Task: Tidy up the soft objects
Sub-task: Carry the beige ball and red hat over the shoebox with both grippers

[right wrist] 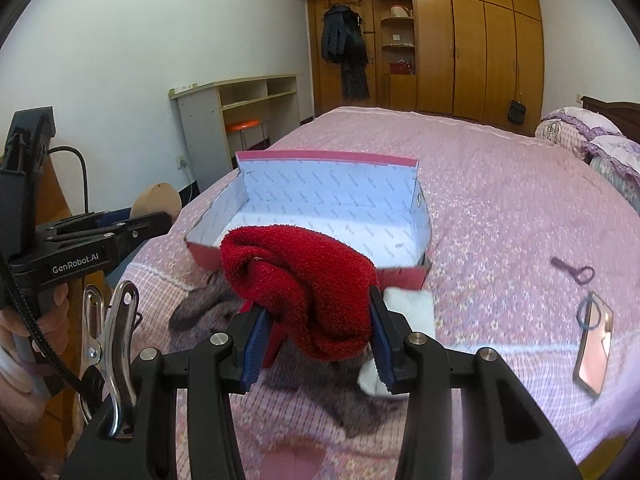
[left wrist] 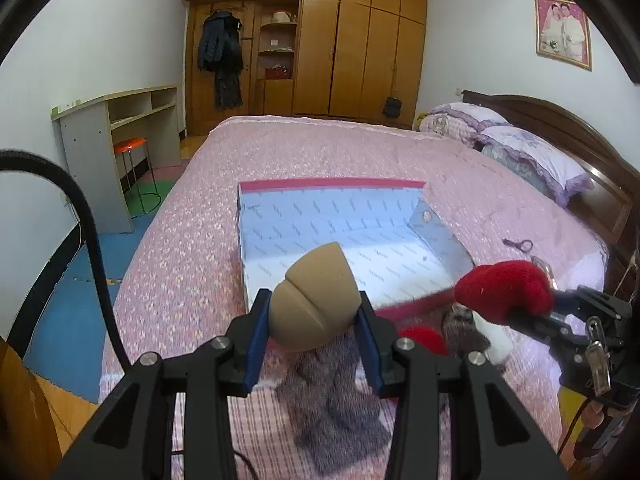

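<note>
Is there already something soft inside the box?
No, the box on the bed shows only its bare printed lining, while the red cloth is held in the right gripper in front of it.

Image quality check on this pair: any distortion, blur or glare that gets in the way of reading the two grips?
Left wrist view: strong fisheye bending with dark corners; the tan sponge in the left gripper is sharp, while the grey knitwear beneath is smeared. Right wrist view: same curvature; the red sock between the right gripper pads is crisp, the phone reflects soft pinkish light, no harsh glare.
</note>
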Tool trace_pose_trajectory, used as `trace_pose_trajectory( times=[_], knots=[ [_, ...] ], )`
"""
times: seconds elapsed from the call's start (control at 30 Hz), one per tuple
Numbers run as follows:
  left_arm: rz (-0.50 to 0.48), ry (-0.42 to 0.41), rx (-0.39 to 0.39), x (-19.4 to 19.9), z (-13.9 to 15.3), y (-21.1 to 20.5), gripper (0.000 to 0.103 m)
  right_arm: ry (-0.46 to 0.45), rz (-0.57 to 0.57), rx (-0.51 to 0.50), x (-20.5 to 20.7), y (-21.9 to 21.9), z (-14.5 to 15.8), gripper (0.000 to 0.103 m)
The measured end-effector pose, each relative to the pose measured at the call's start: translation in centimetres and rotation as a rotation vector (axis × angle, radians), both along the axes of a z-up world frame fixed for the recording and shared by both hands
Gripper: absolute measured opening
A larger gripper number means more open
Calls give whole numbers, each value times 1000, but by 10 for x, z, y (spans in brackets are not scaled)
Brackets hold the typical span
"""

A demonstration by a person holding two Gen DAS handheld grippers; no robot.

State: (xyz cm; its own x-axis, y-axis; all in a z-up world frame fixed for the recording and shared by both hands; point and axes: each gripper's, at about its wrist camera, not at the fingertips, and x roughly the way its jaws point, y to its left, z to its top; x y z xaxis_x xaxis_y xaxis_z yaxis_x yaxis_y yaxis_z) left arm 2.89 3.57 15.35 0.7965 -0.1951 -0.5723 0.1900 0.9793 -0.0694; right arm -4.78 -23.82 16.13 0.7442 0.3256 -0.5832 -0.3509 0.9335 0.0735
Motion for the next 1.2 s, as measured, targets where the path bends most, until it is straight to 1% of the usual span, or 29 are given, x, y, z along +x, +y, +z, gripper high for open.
trace_pose_trajectory(
  times=[0.27,0.43,0.6,0.67,0.8,0.9,1.03,1.2],
  knots=[
    [12,9,8,37,4,-6,42,-2,-6,-10,41,2,12,45],
    [7,36,25,63,0,-14,42,5,2,-23,72,11,13,45],
    [11,59,64,88,-11,-25,42,32,-2,-66,106,23,7,45],
    [13,66,68,96,-15,-28,42,38,-5,-79,119,26,4,45],
    [26,95,52,117,-26,-31,42,54,-9,-92,140,29,-4,45],
    [35,118,54,132,-35,-33,42,62,-15,-105,154,29,-11,45],
    [42,169,32,151,-46,-33,42,89,-34,-95,171,25,-21,45],
    [57,185,41,169,-57,-33,42,120,-46,-90,189,24,-32,46]
  ],
)
